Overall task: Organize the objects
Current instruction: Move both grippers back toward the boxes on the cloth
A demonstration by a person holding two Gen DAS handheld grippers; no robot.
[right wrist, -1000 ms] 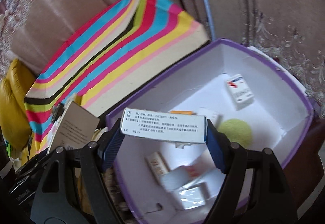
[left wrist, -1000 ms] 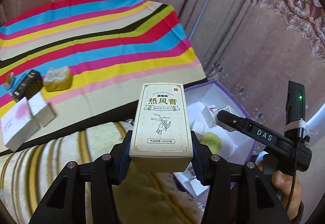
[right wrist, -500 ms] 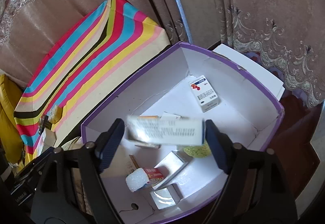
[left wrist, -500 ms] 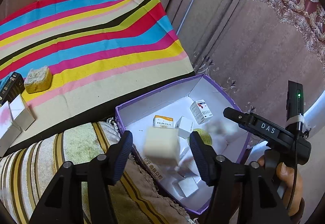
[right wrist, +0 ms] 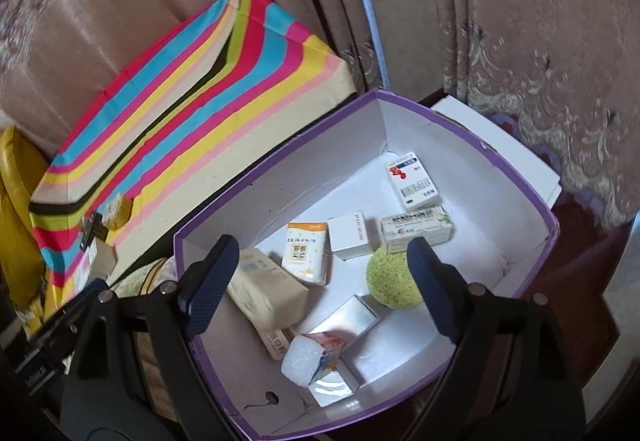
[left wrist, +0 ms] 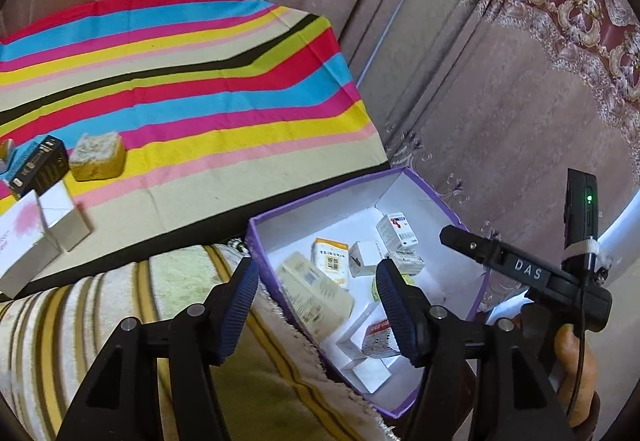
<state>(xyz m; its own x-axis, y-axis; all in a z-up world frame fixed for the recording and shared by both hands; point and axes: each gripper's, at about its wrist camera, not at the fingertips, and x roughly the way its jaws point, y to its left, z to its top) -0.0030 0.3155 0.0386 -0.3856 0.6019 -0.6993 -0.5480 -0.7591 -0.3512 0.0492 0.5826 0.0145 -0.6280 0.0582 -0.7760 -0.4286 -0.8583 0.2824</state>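
Both my left fingers [left wrist: 316, 305] and right fingers [right wrist: 324, 281] have just opened and stand empty; cream carton [right wrist: 268, 291] and white-green carton [right wrist: 416, 227] now lie in the purple box [right wrist: 472, 129], more items [left wrist: 96, 155] wait on the striped surface [left wrist: 180, 81]

Small boxes [right wrist: 304, 257] and a ball [right wrist: 394, 279] lie in the open box [right wrist: 516, 169] beside the bed [left wrist: 200, 101]

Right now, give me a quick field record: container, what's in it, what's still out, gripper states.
container: purple box, open
contents: green ball, cream carton, several small medicine boxes
still out: yellow sponge block, black box, white boxes on striped cloth
left gripper: just opened, empty
right gripper: just opened, empty
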